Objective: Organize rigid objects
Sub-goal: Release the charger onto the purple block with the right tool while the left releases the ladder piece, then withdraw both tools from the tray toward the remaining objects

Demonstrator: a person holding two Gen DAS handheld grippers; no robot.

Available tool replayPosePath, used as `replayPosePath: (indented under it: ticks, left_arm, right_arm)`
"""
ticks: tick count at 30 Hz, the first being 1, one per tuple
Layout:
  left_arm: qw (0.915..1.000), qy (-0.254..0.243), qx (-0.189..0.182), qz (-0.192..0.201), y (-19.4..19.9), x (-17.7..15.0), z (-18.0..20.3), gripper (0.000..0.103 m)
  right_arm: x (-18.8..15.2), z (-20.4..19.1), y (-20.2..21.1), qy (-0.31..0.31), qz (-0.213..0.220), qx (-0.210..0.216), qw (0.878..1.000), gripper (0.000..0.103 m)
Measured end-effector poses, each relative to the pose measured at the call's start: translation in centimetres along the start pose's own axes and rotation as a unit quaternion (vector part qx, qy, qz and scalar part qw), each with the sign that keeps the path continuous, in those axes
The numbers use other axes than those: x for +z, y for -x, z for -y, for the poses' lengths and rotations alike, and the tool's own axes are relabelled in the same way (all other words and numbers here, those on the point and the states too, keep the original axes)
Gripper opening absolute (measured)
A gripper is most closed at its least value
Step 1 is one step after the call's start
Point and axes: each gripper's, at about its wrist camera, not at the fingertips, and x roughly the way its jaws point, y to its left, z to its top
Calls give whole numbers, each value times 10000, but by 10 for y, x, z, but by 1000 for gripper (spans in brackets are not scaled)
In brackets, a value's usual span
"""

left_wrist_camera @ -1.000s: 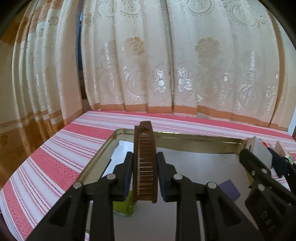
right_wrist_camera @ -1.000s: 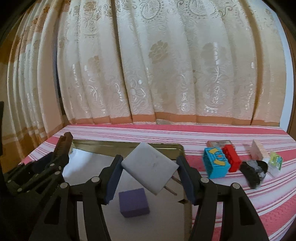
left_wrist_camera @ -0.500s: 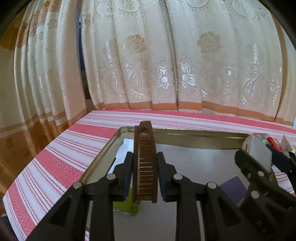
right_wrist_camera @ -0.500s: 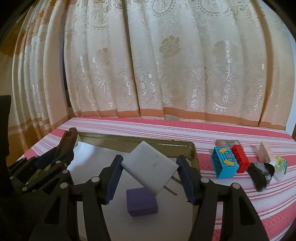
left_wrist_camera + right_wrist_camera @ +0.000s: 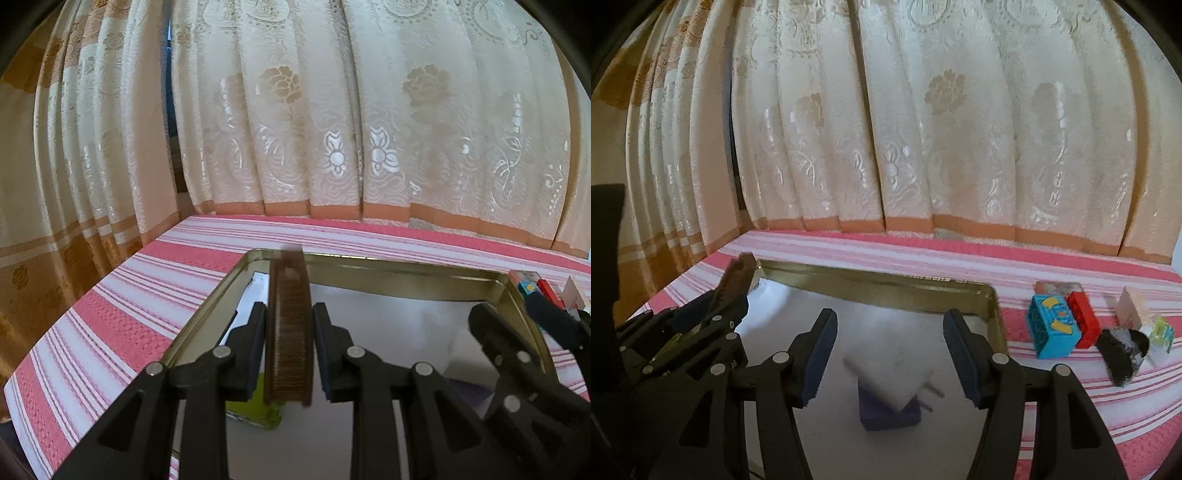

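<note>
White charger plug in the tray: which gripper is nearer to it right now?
Right. The right gripper hangs open just above the white charger plug, which lies on the purple block. The left gripper, clamping the comb, is off to its left.

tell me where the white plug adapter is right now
In the right wrist view, the white plug adapter sits inside the gold metal tray, leaning on the purple block, below the open right gripper.

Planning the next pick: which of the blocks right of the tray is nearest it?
The blue block with yellow marks. It sits closest to the tray; the red block stands just behind it, the others farther right.
</note>
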Motion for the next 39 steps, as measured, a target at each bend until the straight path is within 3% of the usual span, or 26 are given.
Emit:
replayPosePath:
  ticks: [5,6,8,9,10,13,18,39]
  left_arm:
    - [10000,42,4,5,0,0,-2,24]
    - [10000,19,6,43,1,0,-2,29]
    - [9999,-23,72,151,5,-1,0,55]
    - [9997,-30,111,202,7,-1,0,75]
    - [9996,-35,137,263,9,-1,0,84]
    - [9989,-101,177,418,15,-1,3,96]
    - [9981,-258,219,520,18,0,8,103]
    - [9977,-214,110,639,29,-4,14,103]
  right_arm:
    - [0,3,10,-76,249,-117,9996,74]
    - [-1,4,15,-117,372,-187,9991,76]
    - [-3,7,23,-170,581,-342,9976,80]
    - [-3,8,27,-190,672,-445,9966,83]
    - [-4,10,30,-205,752,-528,9956,85]
    - [-3,16,33,-267,817,-662,9941,85]
    - [-3,25,34,-441,763,-752,9933,85]
    - [-8,48,51,-476,838,-1013,9902,85]
